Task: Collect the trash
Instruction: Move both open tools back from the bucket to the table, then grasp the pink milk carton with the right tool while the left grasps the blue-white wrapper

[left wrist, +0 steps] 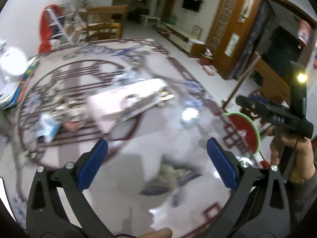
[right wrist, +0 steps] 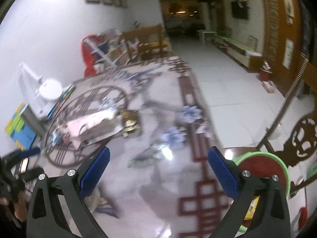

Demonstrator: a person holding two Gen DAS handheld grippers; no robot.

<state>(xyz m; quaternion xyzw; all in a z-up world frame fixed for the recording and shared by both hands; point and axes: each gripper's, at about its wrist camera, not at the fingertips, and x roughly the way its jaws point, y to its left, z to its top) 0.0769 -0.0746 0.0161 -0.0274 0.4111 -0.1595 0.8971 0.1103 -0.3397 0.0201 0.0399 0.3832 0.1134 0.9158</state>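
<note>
Both tools hang with blue-padded fingers spread wide and nothing between them, the left tool and right tool above a glossy patterned desk. A pink box lies toward the desk's middle, well beyond the fingertips, crumpled blue wrappers nearer its left edge. Blur leaves no writing legible. A red, green-rimmed bin stands at the right edge.

Blurred by motion throughout: pink box mid-desk, its print unreadable. Smeared scraps near the left edge, kind not tellable. Red bin partly hidden behind the right tool, cut off below. Glare spot hiding the desk pattern.
</note>
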